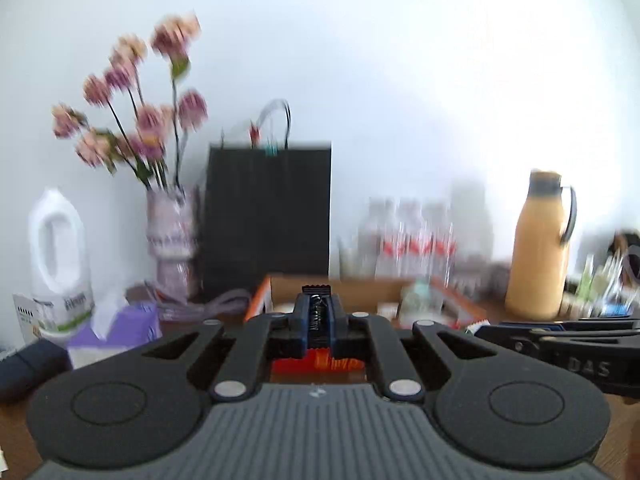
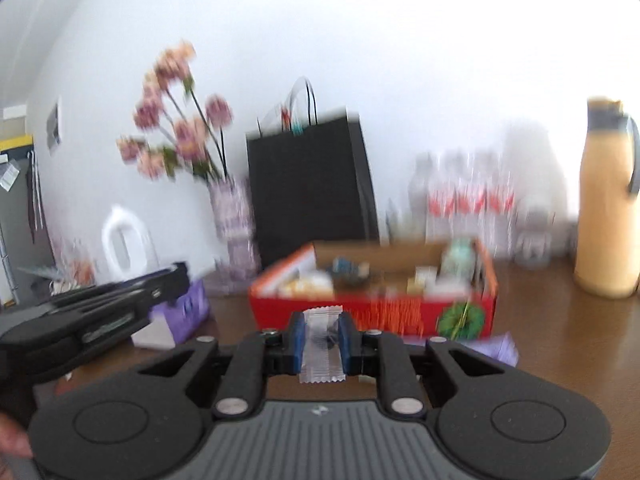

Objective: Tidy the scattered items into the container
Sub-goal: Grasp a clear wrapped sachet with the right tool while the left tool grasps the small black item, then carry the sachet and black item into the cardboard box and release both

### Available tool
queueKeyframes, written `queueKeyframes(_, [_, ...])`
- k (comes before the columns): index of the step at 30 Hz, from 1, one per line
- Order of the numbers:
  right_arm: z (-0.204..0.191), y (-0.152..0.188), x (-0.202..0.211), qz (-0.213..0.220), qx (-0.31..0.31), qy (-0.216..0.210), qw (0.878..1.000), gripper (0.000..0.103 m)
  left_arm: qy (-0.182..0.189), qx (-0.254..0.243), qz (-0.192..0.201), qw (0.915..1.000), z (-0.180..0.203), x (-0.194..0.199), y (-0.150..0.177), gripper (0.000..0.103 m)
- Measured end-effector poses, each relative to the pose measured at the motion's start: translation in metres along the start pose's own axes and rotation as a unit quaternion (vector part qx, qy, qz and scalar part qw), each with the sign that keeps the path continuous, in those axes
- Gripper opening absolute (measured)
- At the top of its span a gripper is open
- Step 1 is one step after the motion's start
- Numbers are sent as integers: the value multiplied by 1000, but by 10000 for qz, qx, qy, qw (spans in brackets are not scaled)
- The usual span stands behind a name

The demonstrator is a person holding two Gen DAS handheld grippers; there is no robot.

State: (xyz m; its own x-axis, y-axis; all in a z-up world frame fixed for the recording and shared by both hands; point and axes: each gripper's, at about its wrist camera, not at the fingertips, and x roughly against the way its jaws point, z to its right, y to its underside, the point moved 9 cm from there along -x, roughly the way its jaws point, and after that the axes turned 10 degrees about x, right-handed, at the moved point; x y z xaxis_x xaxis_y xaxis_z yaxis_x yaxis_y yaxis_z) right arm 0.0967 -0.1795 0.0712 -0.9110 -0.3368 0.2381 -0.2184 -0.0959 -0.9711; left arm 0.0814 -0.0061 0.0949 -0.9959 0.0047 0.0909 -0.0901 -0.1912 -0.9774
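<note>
Right gripper (image 2: 322, 337) jaws pinch a clear sachet (image 2: 321, 350) — left gripper (image 1: 318, 312) clamps a spring clip (image 1: 317, 303).

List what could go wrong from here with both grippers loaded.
1. The right gripper pinches a thin clear packet only across its middle; it could slip before reaching the red box.
2. The left gripper holds a small spring clip that may twist out.
3. Both grippers sit close together near the box, so they could bump.

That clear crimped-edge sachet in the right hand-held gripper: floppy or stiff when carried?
Clear crimped-edge plastic sachet probably floppy: thin film overhangs the closed jaws of the right hand-held gripper. Likely light. Film may slip.
</note>
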Motion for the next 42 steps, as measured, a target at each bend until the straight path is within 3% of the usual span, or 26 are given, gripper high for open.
queueKeyframes(6, [-12, -21, 50, 926, 292, 368, 9946, 17, 204, -114, 620, 9978, 24, 51, -6, 10])
queueKeyframes(12, [-8, -34, 52, 936, 325, 466, 9940, 17, 373, -9, 565, 9977, 23, 35, -16, 10])
queueKeyframes(17, [20, -65, 18, 765, 342, 462, 9954, 17, 394, -27, 2, 9992, 9, -53, -35, 10])
queueKeyframes(23, [67, -100, -71, 188, 498, 370, 9979, 17, 354, -202, -945, 9947, -2, -192, -37, 10])
queueKeyframes(26, [93, -104, -126, -301, 350, 294, 9985, 17, 154, -108, -1889, 9818, -13, -264, -18, 10])
queueKeyframes(28, [107, -97, -162, -679, 296, 289, 9968, 17, 65, -40, -2560, 9667, -22, -309, 1, 10])
queueKeyframes(30, [116, -87, -193, -1079, 260, 209, 9936, 17, 31, 258, -3240, 9457, -31, -346, 24, 10])
queueKeyframes(32, [123, -75, -220, -1470, 201, 78, 9889, 17, 8, 344, -3613, 9318, -36, -370, 42, 10])
queueKeyframes(36, [140, -43, -264, -2135, -295, -108, 9764, 17, -161, 194, -3919, 9197, -39, -398, 68, 10])
queueKeyframes(42, [149, -1, -310, -2779, -539, -107, 9590, 17, -308, 48, -3918, 9195, -33, -421, 71, 10])
